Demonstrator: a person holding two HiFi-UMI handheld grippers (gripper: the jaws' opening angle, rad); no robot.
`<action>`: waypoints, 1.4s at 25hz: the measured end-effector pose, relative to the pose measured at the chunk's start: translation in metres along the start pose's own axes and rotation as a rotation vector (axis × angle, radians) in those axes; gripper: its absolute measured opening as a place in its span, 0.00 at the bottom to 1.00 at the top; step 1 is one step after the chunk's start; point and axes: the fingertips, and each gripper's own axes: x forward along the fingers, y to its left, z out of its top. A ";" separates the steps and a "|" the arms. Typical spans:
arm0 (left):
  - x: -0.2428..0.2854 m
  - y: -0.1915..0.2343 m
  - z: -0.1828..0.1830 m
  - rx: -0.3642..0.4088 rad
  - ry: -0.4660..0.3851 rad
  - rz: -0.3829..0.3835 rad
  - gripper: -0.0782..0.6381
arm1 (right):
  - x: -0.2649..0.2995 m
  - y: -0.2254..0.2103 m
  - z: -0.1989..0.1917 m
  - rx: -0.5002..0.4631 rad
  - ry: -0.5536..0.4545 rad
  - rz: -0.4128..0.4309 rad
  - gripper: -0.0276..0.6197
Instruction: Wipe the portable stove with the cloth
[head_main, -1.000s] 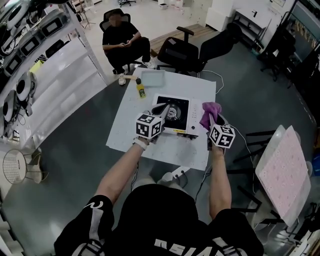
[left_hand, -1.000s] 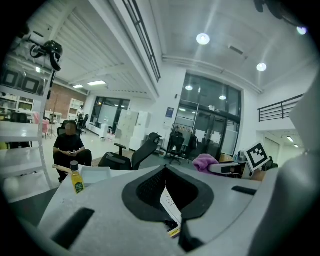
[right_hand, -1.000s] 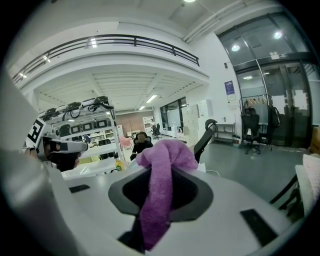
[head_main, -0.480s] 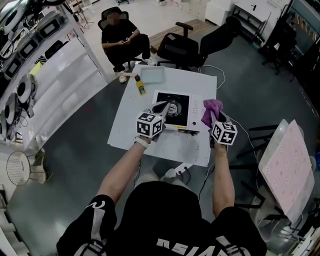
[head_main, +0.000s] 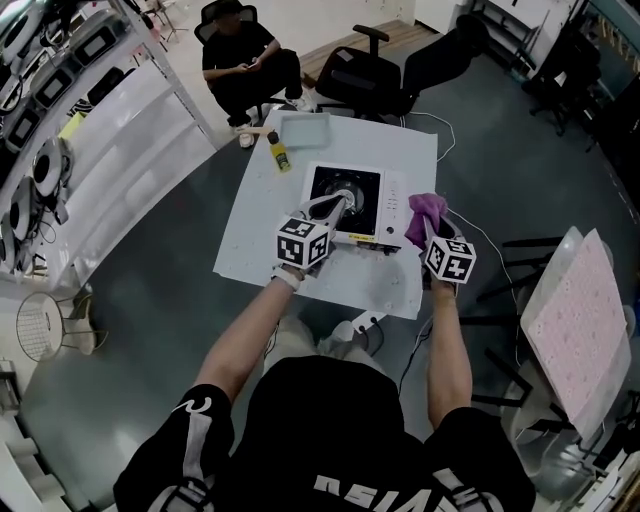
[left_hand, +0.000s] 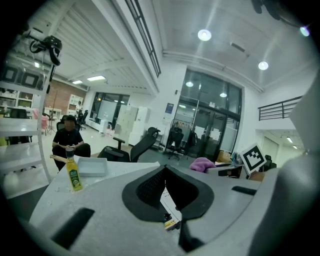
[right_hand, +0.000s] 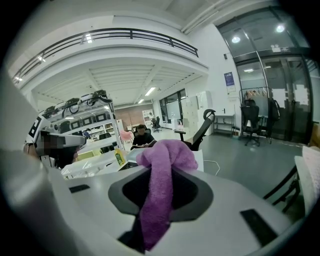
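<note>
Head view: the portable stove (head_main: 325, 186) sits near the middle of a white table (head_main: 258, 252), black top up, its white control strip along its right side. The left gripper (head_main: 345, 201) reaches over the stove's near edge, and the right gripper (head_main: 428, 232) hovers just off the stove's right side with a purple cloth (head_main: 425, 209) bunched above its fingers. At the table's far edge stand a yellow bottle (head_main: 279, 158) and a pale shallow tray (head_main: 305, 129), both well apart from the stove. Beyond them sits a person (head_main: 243, 62) beside two black office chairs (head_main: 370, 92). Shelving (head_main: 60, 150) lines the left of the room and a pink panel (head_main: 580, 320) leans at the right.

Left gripper view: the fingers meet at their tips with nothing held. Through the slit below the tips a strip of the stove's white edge shows. The bottle and tray stand at the left, the cloth at the right.

Right gripper view: the fingers are clamped on the cloth, which rises between them and flops over the tips, hiding much of the table ahead. The bottle and the seated person show past its left side.
</note>
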 end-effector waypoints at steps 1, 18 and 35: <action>0.000 0.000 -0.003 -0.002 0.004 -0.001 0.12 | 0.001 -0.001 -0.004 0.000 0.005 0.000 0.19; 0.001 0.010 -0.044 -0.036 0.058 -0.013 0.12 | 0.019 -0.001 -0.053 0.007 0.093 -0.005 0.19; 0.005 0.015 -0.083 -0.058 0.109 -0.002 0.12 | 0.045 -0.008 -0.112 0.032 0.199 0.001 0.19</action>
